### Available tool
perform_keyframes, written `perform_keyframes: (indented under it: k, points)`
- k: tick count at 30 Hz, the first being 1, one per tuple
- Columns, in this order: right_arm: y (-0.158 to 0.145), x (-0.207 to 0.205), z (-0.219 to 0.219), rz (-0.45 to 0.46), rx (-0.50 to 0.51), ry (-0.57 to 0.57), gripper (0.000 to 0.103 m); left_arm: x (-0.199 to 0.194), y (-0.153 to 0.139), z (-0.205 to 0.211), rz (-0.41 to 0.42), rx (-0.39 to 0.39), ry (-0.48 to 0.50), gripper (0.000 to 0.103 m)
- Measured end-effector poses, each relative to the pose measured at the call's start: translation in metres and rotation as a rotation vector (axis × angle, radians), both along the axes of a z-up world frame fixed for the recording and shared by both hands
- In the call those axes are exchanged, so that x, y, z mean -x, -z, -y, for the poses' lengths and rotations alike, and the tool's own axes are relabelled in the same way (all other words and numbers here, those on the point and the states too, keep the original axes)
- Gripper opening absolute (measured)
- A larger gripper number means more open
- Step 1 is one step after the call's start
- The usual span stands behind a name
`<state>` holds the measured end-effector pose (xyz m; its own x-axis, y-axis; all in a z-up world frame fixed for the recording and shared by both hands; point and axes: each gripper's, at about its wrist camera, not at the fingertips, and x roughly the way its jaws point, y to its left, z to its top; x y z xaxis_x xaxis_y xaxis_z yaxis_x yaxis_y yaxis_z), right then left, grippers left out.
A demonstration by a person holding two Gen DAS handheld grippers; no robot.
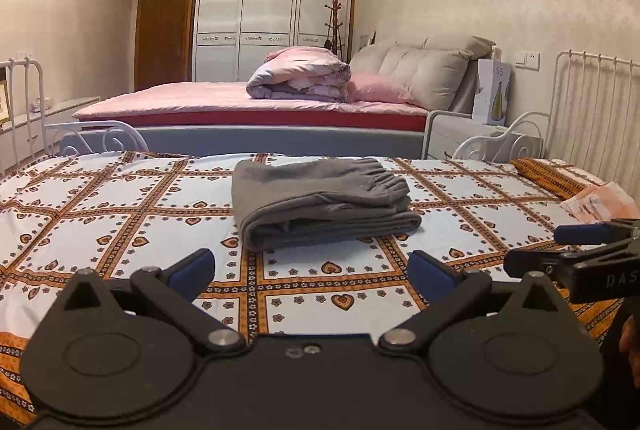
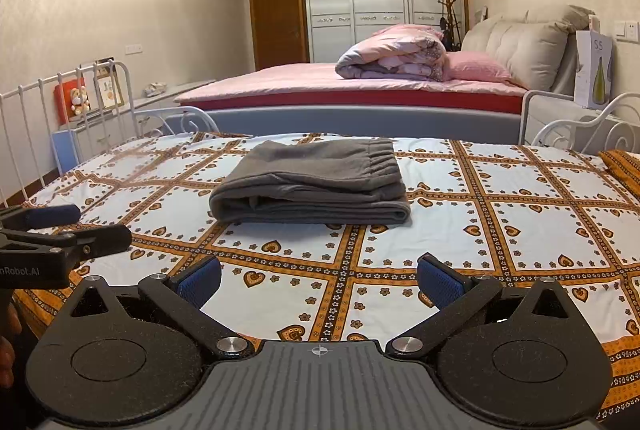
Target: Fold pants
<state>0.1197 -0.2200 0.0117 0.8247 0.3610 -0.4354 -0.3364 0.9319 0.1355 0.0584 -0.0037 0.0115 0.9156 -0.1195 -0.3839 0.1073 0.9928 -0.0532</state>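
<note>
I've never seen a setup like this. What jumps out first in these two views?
The grey pants lie folded in a neat stack in the middle of the heart-patterned bedsheet. In the foreground the right gripper spreads its blue-padded fingers wide and holds nothing, and the left gripper does the same. Behind, a rolled pink quilt sits on a larger bed.

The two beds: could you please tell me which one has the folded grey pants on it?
The near bed, with the heart-patterned sheet, holds the pants; the far pink bed holds only a quilt and pillows.
</note>
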Motion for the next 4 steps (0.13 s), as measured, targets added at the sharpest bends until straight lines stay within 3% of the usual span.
perform_keyframes:
  k: [4]
  points:
    - [-0.0001, -0.0005, 0.0002, 0.001, 0.000, 0.001, 0.103, 0.0000, 0.0003, 0.0007, -0.012, 0.016, 0.006, 0.097]
